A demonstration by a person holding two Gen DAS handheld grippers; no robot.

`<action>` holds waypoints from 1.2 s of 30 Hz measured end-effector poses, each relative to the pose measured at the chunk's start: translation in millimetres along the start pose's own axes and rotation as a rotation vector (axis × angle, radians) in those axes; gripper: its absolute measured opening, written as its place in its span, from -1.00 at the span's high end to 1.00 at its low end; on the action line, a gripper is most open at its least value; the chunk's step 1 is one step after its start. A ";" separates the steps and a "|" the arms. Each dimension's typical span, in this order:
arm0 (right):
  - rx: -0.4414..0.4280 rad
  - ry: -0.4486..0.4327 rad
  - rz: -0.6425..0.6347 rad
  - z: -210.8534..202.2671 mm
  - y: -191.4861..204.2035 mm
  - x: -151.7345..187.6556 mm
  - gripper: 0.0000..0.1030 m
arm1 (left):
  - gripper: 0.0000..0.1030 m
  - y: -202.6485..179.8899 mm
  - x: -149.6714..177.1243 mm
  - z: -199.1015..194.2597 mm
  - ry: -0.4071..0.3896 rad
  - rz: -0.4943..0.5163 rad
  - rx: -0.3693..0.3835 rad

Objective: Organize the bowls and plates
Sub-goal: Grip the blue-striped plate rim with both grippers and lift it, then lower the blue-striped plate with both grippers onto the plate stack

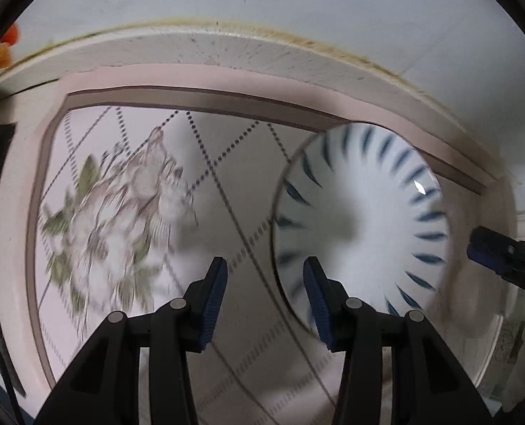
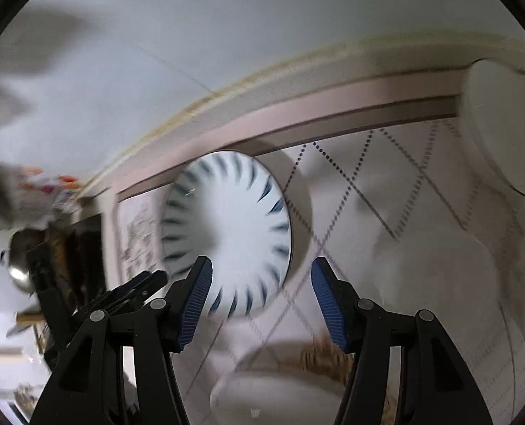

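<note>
A white plate with dark blue radial strokes [image 1: 365, 223] lies on the patterned tablecloth [image 1: 227, 191]. My left gripper [image 1: 266, 297] is open and empty, its right finger over the plate's near-left rim. The plate also shows in the right wrist view [image 2: 227, 230], left of centre. My right gripper [image 2: 260, 301] is open and empty, its left finger in front of the plate's near edge. The right gripper's fingertip [image 1: 489, 248] shows at the right edge of the left wrist view, beside the plate. A white dish [image 2: 503, 131] lies at the far right and another white dish [image 2: 280, 393] at the bottom.
The cloth has a pink border [image 1: 191, 78] and a flower print [image 1: 120, 212]. The pale table edge [image 1: 227, 42] meets a white wall behind. The other gripper [image 2: 127, 294] and blurred clutter with a metal bowl [image 2: 21, 265] sit at the left.
</note>
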State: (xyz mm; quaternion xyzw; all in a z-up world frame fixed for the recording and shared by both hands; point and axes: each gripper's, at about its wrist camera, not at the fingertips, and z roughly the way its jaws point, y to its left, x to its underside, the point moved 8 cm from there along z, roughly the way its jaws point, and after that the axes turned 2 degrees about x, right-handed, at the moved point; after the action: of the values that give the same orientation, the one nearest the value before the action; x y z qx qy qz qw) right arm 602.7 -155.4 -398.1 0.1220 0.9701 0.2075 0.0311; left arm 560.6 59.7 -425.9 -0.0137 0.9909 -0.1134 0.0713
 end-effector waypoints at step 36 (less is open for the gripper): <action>0.049 -0.079 -0.187 -73.6 8.3 58.6 0.81 | 0.73 -59.7 64.1 -118.8 -0.181 0.103 0.009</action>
State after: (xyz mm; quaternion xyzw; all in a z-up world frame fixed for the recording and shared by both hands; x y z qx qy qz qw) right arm 539.7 -162.5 -328.2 0.0397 0.9801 0.1747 0.0856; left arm 480.6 25.3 -306.7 0.0274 0.9792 -0.1123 0.1665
